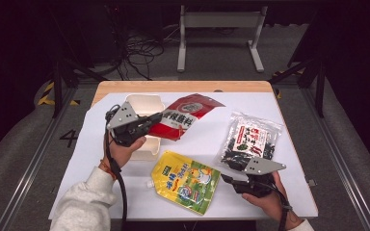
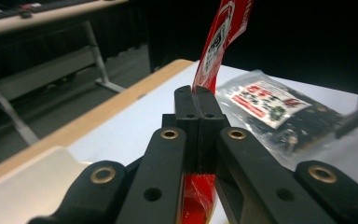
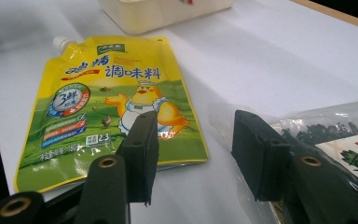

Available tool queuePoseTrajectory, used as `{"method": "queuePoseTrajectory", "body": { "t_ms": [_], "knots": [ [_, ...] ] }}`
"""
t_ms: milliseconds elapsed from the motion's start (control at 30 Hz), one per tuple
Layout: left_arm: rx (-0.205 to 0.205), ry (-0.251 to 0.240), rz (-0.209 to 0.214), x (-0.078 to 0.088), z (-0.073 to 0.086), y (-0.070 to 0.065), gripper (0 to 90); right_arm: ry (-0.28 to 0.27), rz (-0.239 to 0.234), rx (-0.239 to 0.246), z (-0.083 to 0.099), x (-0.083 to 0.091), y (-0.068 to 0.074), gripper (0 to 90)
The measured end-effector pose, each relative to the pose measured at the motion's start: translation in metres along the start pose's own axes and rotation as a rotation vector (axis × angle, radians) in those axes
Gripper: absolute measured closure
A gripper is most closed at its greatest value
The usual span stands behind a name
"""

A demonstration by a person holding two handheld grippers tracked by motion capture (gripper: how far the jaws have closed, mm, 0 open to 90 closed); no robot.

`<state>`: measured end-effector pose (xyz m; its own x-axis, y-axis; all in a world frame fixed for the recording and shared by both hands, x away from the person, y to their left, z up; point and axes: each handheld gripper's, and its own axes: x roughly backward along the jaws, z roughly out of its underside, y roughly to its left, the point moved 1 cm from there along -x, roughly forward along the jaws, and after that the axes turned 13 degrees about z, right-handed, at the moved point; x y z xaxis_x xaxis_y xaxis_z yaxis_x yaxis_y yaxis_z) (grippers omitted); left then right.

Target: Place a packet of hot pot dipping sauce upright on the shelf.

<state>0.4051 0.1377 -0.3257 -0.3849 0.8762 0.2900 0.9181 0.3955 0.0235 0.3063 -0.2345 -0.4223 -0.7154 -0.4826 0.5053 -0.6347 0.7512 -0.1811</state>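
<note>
High view shows the left gripper (image 1: 155,118) lifted above the surface (image 1: 289,192), its jaws pressed together on the lower edge of a red pouch (image 1: 188,114). The pouch hangs in the air just beside a cream box (image 1: 147,103), and its free end points up and to the right. From the left gripper view, the jaws meet on the thin flat border of the pouch (image 2: 221,37), which rises up between them.

I judge this pouch to be light and soft, a flexible foil that bends easily and can be slippery. The sealed edge is a good place to hold, because it is flat and thin; the filled middle would slide or be squeezed.

The right gripper (image 1: 225,179) rests low near the front edge with its jaws wide apart and holding nothing, between a yellow spout pouch (image 3: 107,102) and a clear bag of dark dried food (image 1: 250,139).
</note>
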Motion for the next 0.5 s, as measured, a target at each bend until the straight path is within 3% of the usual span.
{"method": "queuePoseTrajectory", "body": {
  "t_ms": [267,433,500],
  "knots": [
    [-0.005,-0.02,-0.025,0.014,-0.013,0.046,90.0,0.011,0.003,-0.007,0.005,0.002,0.001,50.2],
    [0.0,-0.011,-0.033,0.007,-0.011,0.078,90.0,0.025,0.011,-0.021,0.011,0.005,0.001,50.3],
    [0.006,-0.007,-0.031,0.005,-0.009,0.084,90.0,0.025,0.013,-0.024,0.012,0.006,0.002,50.3]
  ]
}}
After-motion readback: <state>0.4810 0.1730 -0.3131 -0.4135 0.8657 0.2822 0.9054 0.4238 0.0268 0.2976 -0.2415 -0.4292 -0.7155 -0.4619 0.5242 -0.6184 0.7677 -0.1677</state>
